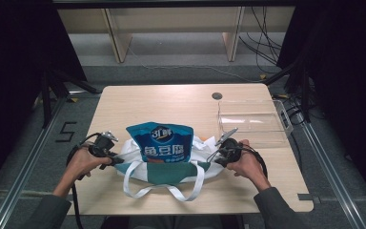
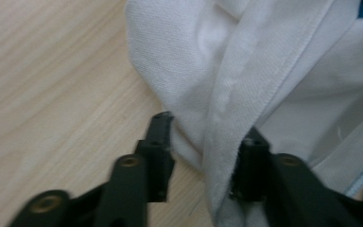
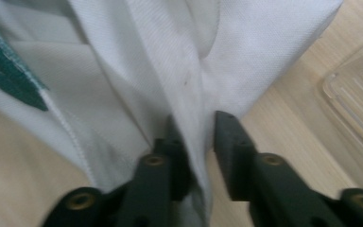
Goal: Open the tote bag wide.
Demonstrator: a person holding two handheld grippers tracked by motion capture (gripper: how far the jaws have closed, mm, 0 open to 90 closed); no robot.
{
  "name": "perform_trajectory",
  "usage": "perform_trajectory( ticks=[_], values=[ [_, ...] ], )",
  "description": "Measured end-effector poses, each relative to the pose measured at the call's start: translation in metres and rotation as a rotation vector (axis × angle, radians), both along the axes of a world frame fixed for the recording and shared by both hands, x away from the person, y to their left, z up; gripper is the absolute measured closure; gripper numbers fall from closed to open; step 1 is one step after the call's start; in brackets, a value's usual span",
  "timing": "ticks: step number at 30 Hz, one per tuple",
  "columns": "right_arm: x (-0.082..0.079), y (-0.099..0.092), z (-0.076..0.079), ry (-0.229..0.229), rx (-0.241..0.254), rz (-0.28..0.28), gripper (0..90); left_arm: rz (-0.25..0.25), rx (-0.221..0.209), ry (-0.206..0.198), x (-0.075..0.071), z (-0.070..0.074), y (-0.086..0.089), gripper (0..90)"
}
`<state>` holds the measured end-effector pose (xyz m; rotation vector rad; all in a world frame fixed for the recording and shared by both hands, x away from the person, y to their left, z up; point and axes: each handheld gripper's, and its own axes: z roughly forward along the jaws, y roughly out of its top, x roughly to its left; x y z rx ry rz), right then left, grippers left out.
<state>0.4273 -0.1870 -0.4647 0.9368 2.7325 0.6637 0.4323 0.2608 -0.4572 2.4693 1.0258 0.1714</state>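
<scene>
High view: both claws pinch white tote bag (image 1: 208, 168) edges.

There is one table (image 1: 181, 102). On it lies one white bag (image 1: 171, 164) with two white handles (image 1: 162, 188). One blue snack pack (image 1: 161, 143) sticks out of the bag. One clear box (image 1: 252, 121) sits on the table. Two hands hold two grippers, the left one (image 1: 116, 160) and the right one (image 1: 214, 155).

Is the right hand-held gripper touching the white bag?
Touching: the right gripper view shows the right hand-held gripper with a fold of the white bag pinched between its jaws.
</scene>
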Motion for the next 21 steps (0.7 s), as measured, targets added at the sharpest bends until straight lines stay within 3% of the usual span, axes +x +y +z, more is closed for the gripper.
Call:
perform_trajectory(
  ticks=[3, 4, 5, 6, 8, 9, 10, 11, 13, 16, 17, 19, 21],
  values=[
    [-0.007, -0.003, 0.024, -0.050, 0.064, -0.014, 61.8, -0.033, -0.015, -0.024, -0.003, 0.018, -0.006, 50.4],
    [-0.014, -0.001, 0.037, -0.070, 0.112, -0.025, 59.8, -0.033, -0.019, -0.043, -0.005, 0.029, -0.014, 46.8],
    [-0.014, -0.001, 0.037, -0.070, 0.112, -0.025, 59.8, -0.033, -0.019, -0.043, -0.005, 0.029, -0.014, 44.7],
    [-0.019, 0.004, 0.047, -0.087, 0.130, 0.006, 57.2, -0.016, -0.035, -0.059, -0.007, 0.031, -0.018, 43.0],
    [-0.023, 0.007, 0.051, -0.099, 0.127, 0.023, 56.4, -0.058, -0.026, -0.080, -0.007, 0.037, -0.025, 43.3],
    [-0.032, 0.015, 0.058, -0.080, 0.159, 0.042, 53.8, -0.063, -0.029, -0.083, -0.008, 0.039, -0.028, 43.4],
    [-0.032, 0.015, 0.058, -0.080, 0.159, 0.042, 53.8, -0.068, -0.032, -0.086, -0.008, 0.039, -0.031, 43.4],
    [-0.033, 0.018, 0.061, -0.107, 0.168, 0.087, 52.9, -0.081, -0.025, -0.085, -0.006, 0.040, -0.032, 43.7],
    [-0.039, 0.027, 0.065, -0.088, 0.206, 0.126, 50.3, -0.095, -0.004, -0.083, -0.002, 0.040, -0.033, 44.7],
    [-0.043, 0.042, 0.068, -0.094, 0.227, 0.174, 48.4, -0.104, -0.003, -0.074, 0.006, 0.037, -0.036, 45.7],
    [-0.045, 0.048, 0.068, -0.076, 0.231, 0.181, 47.4, -0.104, -0.019, -0.073, 0.008, 0.036, -0.038, 45.6],
    [-0.043, 0.056, 0.065, -0.066, 0.217, 0.206, 45.9, -0.113, -0.037, -0.067, 0.013, 0.033, -0.043, 46.1],
    [-0.039, 0.064, 0.056, -0.045, 0.193, 0.246, 44.8, -0.122, -0.025, -0.064, 0.018, 0.030, -0.046, 50.2]
  ],
)
